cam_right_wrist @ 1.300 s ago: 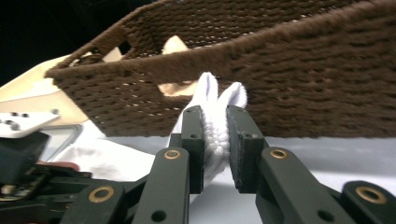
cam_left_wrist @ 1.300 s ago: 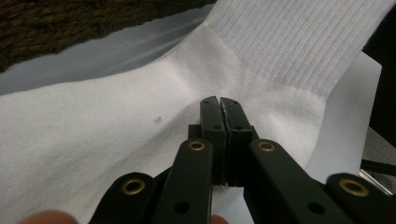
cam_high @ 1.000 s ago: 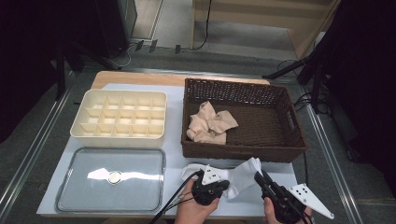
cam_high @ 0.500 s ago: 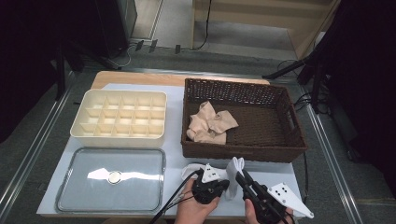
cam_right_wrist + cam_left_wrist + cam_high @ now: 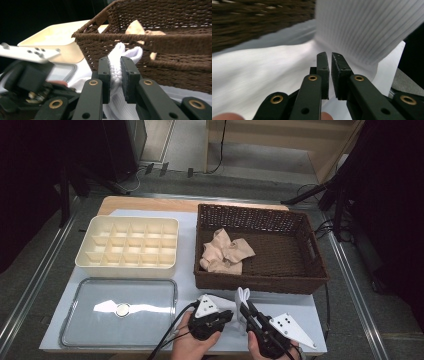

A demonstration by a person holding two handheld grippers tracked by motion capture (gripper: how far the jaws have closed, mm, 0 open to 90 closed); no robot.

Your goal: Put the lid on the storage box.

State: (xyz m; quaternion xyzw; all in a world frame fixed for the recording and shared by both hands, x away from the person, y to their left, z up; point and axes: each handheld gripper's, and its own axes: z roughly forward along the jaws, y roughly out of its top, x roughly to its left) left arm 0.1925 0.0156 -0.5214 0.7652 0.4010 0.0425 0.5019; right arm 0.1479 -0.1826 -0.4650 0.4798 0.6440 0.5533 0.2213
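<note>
Item, far left: clear rectangular plastic lid (image 5: 119, 312), lying flat on the tabletop (image 5: 185, 247), a small round disc at its middle. No writing legible on it.

Item, behind the lid: cream plastic organiser tray with a grid of compartments (image 5: 129, 246). Every compartment you can see is bare, so by the look of it nothing is sorted yet.

Item, front centre: your left gripper (image 5: 328, 58), its fingers (image 5: 323, 65) a narrow slit apart after easing open a touch, with nothing between them. The white ribbed sock (image 5: 367, 27) lies just beyond their tips, on the tabletop in front of the basket.

Item, just right of it: your right gripper (image 5: 115, 62), fingers (image 5: 103, 72) clamped on that same sock (image 5: 120, 58), whose folded end stands up past the tips. You have it half folded at best; folding and placing it in a compartment appear to remain.

Item, right: dark brown woven wicker basket (image 5: 297, 281), holding a crumpled beige cloth item (image 5: 224, 252) at its left end, still to be dealt with.

No brands or labels readable anywhere.
</note>
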